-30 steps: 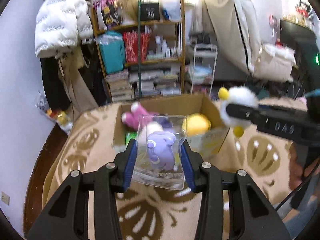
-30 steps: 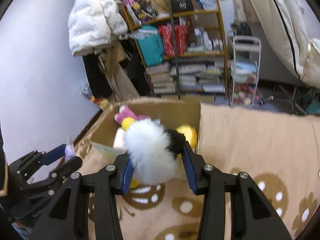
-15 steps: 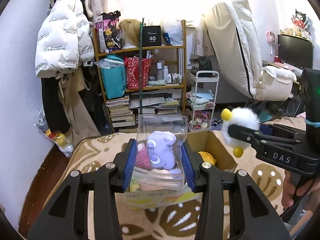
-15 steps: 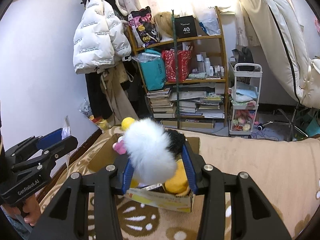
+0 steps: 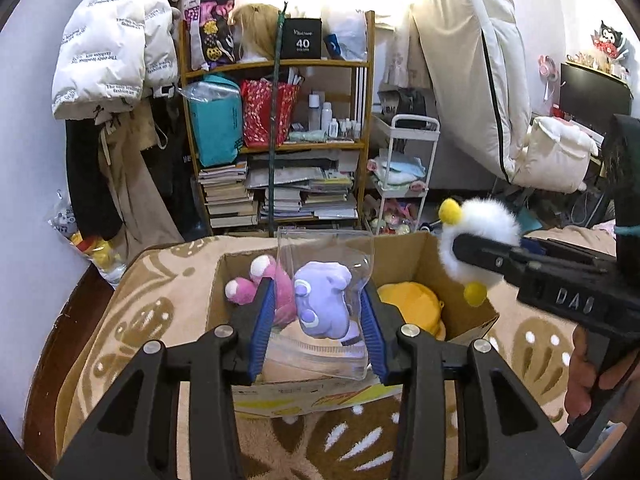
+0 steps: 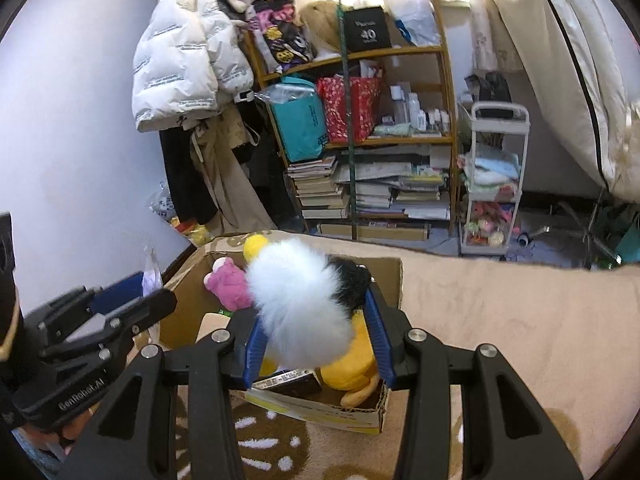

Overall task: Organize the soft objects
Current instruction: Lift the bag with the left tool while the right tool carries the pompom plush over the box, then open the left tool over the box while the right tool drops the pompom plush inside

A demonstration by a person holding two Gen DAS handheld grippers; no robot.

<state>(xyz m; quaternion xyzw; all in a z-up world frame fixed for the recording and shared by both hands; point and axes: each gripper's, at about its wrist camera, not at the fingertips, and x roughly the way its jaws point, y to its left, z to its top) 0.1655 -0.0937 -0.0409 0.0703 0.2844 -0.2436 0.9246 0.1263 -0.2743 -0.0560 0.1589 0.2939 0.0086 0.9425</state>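
Observation:
My left gripper [image 5: 318, 320] is shut on a clear bag with a purple plush [image 5: 324, 304] and holds it over the near side of the open cardboard box [image 5: 452, 256]. My right gripper [image 6: 316, 334] is shut on a fluffy white plush [image 6: 300, 308] with black and yellow parts, above the box [image 6: 394, 276]. That plush also shows in the left wrist view [image 5: 480, 236], over the box's right wall. A pink plush [image 5: 256, 284] and a yellow plush [image 5: 412, 304] lie inside the box.
The box sits on a beige patterned blanket [image 6: 500, 320]. Behind stand a cluttered wooden shelf [image 5: 280, 140], a white trolley [image 5: 404, 176], hanging coats [image 5: 112, 48] and a folded mattress [image 5: 472, 72]. The floor drops away at the left [image 5: 60, 340].
Both grippers have tilted down and moved closer over the box, still holding their plush toys. The box fills more of both views than half a second ago.

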